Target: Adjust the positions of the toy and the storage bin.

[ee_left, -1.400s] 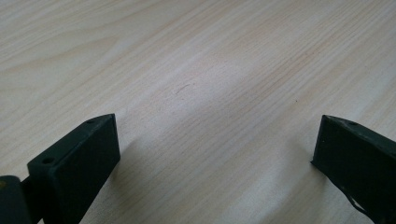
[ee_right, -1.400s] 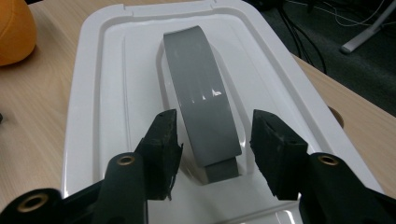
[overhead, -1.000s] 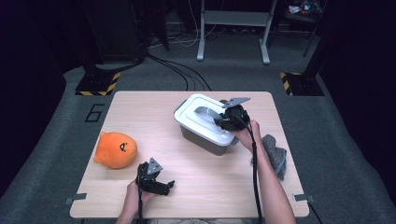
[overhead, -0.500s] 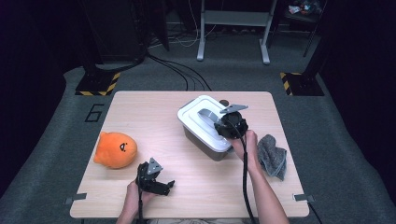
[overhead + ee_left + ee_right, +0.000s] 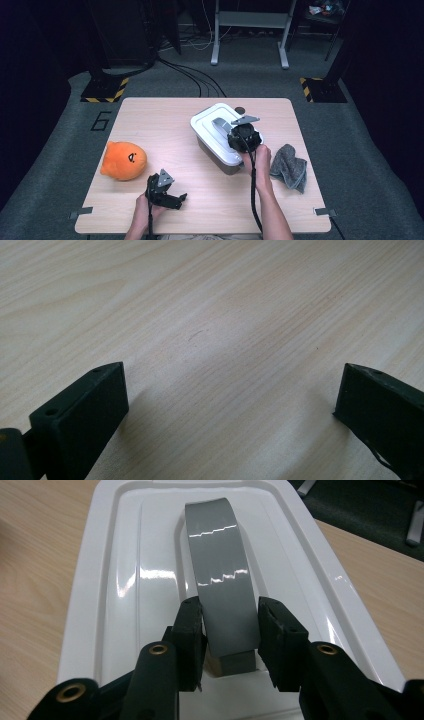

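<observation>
A white lidded bin (image 5: 212, 131) stands at the table's middle right. Its lid (image 5: 125, 575) carries a grey strap handle (image 5: 217, 555). My right gripper (image 5: 229, 622) reaches over the bin's near end, one jaw on each side of the handle, shut on it. In the high view the right gripper (image 5: 231, 131) sits on top of the lid. My left gripper (image 5: 173, 199) rests low near the table's front edge, open with nothing between its jaws. The left gripper (image 5: 230, 385) looks at bare wood.
An orange plush toy (image 5: 123, 160) lies at the table's left. A crumpled grey cloth (image 5: 289, 167) lies right of the bin, beside the person's right hand. The light wooden table (image 5: 165, 125) has bare space at the back left and front right.
The right hand and gripper have drawn slightly nearer and left along the lid, and the grey cloth is now uncovered. The left gripper has not moved.
</observation>
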Demonstrator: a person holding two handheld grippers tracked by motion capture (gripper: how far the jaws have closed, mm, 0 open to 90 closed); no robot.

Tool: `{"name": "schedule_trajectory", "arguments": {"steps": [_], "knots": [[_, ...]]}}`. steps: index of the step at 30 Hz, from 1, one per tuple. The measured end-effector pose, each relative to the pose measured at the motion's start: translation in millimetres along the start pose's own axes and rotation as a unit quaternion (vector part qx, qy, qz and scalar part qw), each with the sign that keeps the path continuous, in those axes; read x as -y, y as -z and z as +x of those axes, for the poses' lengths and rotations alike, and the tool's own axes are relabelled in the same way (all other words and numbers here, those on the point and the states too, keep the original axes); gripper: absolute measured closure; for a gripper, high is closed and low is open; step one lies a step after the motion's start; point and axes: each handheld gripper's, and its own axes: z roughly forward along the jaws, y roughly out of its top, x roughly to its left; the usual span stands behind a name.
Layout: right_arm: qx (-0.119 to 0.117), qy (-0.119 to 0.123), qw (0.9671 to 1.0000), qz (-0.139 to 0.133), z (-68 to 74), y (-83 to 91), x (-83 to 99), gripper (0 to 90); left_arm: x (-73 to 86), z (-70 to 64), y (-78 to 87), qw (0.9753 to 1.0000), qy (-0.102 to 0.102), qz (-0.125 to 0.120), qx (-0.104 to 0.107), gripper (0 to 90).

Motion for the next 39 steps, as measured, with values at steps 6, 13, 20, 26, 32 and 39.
{"name": "schedule_trajectory", "arguments": {"steps": [6, 13, 20, 26, 32, 39], "knots": [[0.009, -0.009, 0.9999, -0.001, 4.6, 0.2, 0.4, 63.0, 0.0, 0.4, 0.3, 1.0, -0.003, 0.002, 0.0, 0.2], [-0.004, -0.005, 1.0, -0.008, 1.8, -0.6, 2.1, 56.9, -0.1, 0.4, 0.3, 1.0, -0.003, 0.002, 0.0, 0.2], [-0.032, -0.01, 0.9989, -0.033, -15.4, 12.3, 12.4, 21.8, 0.0, 0.1, 0.1, 1.0, -0.001, 0.001, 0.0, 0.2], [-0.016, -0.02, 0.9983, -0.051, -31.3, 33.5, 19.3, 14.6, 0.0, 0.1, 0.1, 1.0, -0.001, 0.001, 0.0, 0.2], [0.003, -0.034, 0.9976, -0.06, -53.0, 50.9, 31.2, 13.4, -0.1, 0.4, 0.3, 1.0, -0.003, 0.002, 0.0, 0.2], [0.032, -0.05, 0.9969, -0.051, -79.6, 64.1, 53.4, 10.1, -0.2, 0.5, 0.3, 1.0, -0.003, 0.003, 0.0, 0.2]]}}
